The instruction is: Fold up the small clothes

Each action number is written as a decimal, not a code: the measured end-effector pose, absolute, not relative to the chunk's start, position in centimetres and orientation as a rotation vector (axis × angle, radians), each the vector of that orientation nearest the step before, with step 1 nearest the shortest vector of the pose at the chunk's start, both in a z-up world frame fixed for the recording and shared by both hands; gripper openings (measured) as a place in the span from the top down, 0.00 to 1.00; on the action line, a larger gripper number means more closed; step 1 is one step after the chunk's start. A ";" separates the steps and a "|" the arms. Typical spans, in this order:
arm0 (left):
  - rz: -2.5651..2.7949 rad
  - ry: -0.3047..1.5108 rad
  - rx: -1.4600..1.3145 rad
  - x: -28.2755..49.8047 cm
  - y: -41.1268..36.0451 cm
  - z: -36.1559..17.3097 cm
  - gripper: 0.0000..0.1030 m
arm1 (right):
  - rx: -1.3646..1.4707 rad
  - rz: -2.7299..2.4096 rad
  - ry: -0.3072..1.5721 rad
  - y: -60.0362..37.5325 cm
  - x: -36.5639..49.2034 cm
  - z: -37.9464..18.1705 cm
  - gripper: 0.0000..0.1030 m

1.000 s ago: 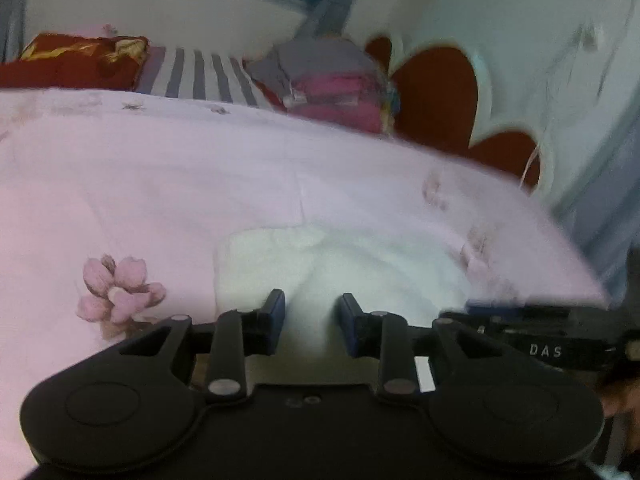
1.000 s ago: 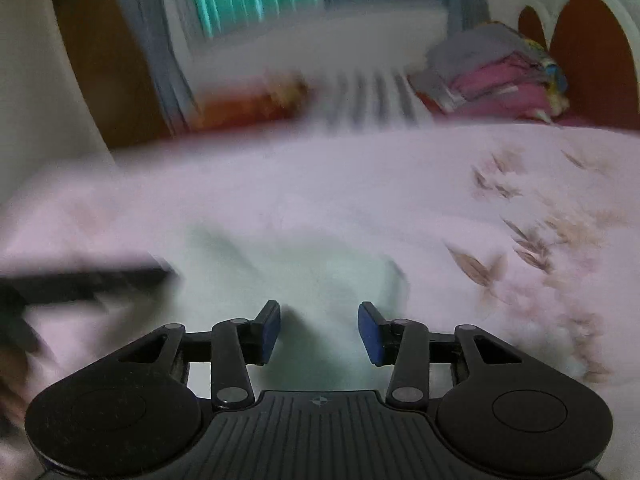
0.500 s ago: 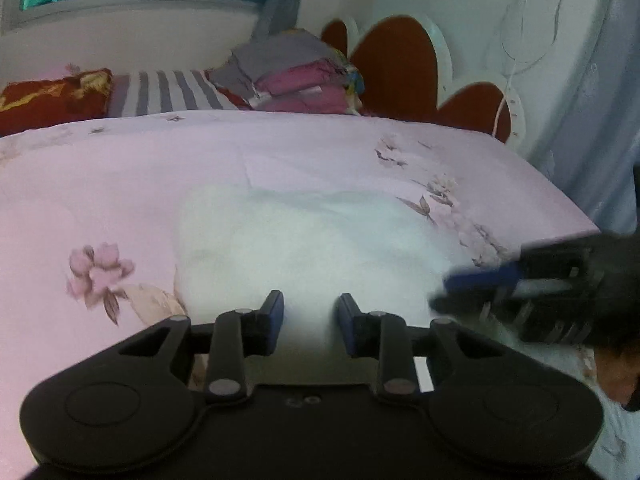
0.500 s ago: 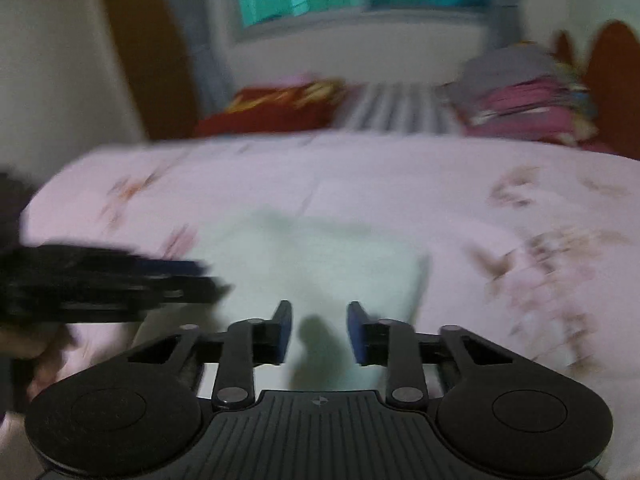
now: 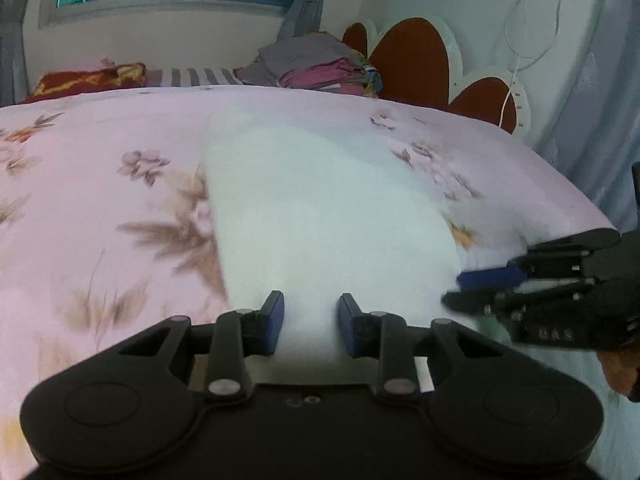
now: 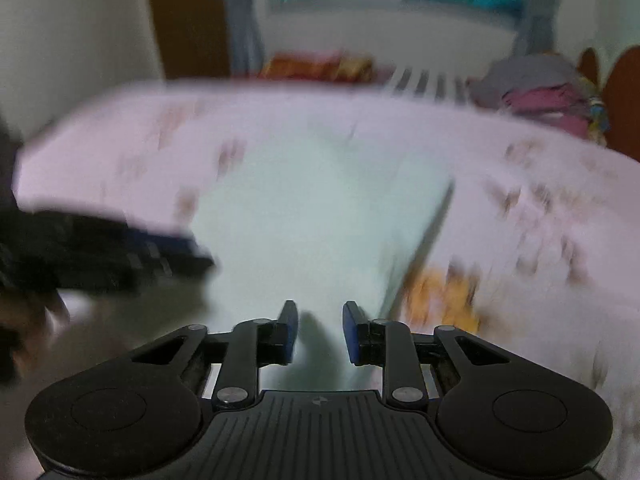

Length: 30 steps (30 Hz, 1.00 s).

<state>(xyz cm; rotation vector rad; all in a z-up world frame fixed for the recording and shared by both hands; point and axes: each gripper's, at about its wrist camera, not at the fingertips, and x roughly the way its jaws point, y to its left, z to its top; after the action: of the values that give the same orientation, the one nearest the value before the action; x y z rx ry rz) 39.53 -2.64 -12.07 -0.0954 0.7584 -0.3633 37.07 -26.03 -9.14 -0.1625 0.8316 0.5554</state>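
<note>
A white garment (image 5: 320, 208) lies stretched out on the pink flowered bedsheet (image 5: 100, 200), its near edge running under both grippers. My left gripper (image 5: 311, 320) is at that near edge with white cloth between its blue pads, shut on it. My right gripper (image 5: 454, 290) comes in from the right at the garment's near right corner. In the blurred right wrist view the garment (image 6: 312, 208) runs up between the right gripper's (image 6: 320, 328) pads, its right edge lifted off the sheet. The left gripper (image 6: 204, 254) shows there at the left.
A stack of folded clothes (image 5: 316, 68) sits at the bed's far end beside a red pillow (image 5: 88, 78) and the red headboard (image 5: 412, 52). The bed's right edge (image 5: 580, 208) drops off near a curtain. A person's hand (image 5: 620, 368) holds the right gripper.
Both grippers have moved across the bed with the white cloth staying between their pads. The right gripper's jaws closed in. The garment now shows longer and more spread out.
</note>
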 end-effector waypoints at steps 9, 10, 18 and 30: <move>-0.343 0.798 -0.071 37.5 -1.9 -10.7 0.61 | -0.179 0.514 0.837 -27.7 35.0 -9.5 0.75; -0.323 0.785 -0.082 37.7 -1.5 -10.3 0.52 | -0.157 0.508 0.823 -28.1 35.1 -9.2 0.75; -0.264 0.614 -0.120 44.0 -0.2 -6.8 0.39 | 0.033 0.422 0.734 -30.2 39.0 -6.3 0.76; -0.378 0.785 -0.161 58.8 -4.9 -11.8 0.52 | -0.003 0.413 0.808 -24.4 54.6 -9.4 0.76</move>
<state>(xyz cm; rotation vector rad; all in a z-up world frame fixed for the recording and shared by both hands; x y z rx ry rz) 58.81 -4.89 -11.84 -0.1612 0.7850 -0.3782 54.64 -24.40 -9.39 -0.0028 0.8076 0.4130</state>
